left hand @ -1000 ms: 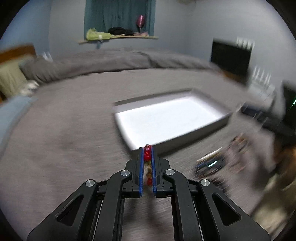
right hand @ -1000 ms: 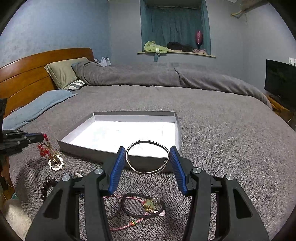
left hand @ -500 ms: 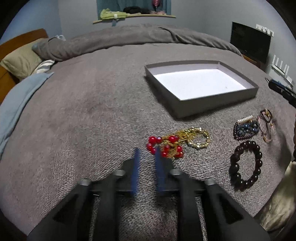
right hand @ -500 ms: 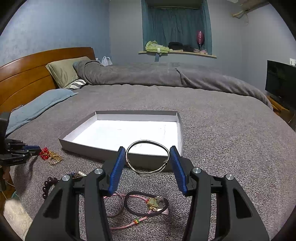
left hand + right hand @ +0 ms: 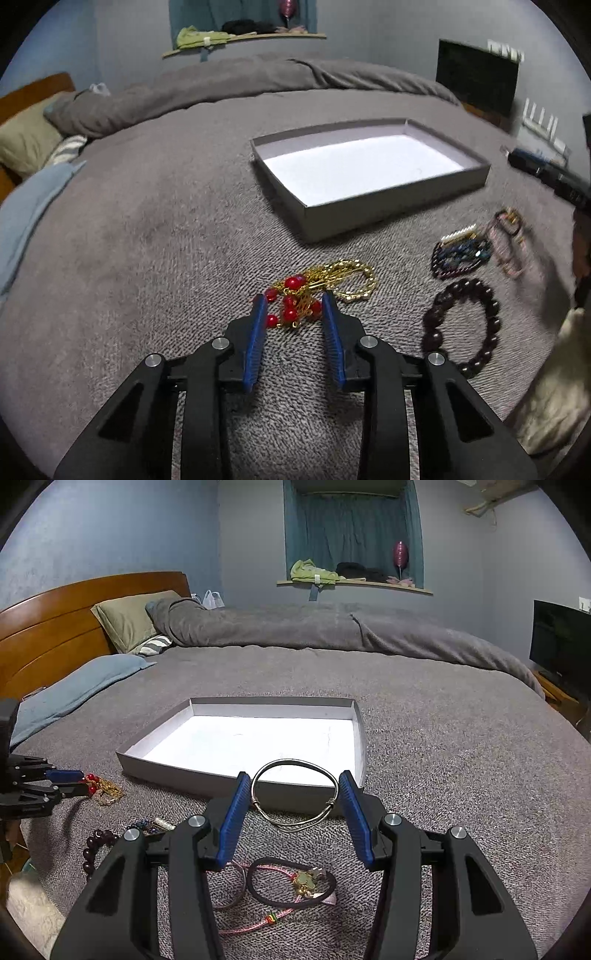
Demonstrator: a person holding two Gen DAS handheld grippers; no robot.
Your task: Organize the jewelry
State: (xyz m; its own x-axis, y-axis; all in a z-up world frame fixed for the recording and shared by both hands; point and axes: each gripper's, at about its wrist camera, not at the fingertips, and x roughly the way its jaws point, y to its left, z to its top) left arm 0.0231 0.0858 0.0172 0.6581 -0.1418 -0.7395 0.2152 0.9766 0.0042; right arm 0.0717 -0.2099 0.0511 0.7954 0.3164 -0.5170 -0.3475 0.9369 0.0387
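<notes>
Left gripper has just been closing a little, jaws part open astride the red-bead piece on the bedspread, short of the box. Right gripper holds the bangle before the box. Next, by the look of it: pinch the beads, lift, carry to the box.

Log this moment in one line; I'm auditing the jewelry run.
left hand-held gripper: just opened, straddling red-bead gold piece on bed | right hand-held gripper: holding silver bangle | box: empty
</notes>
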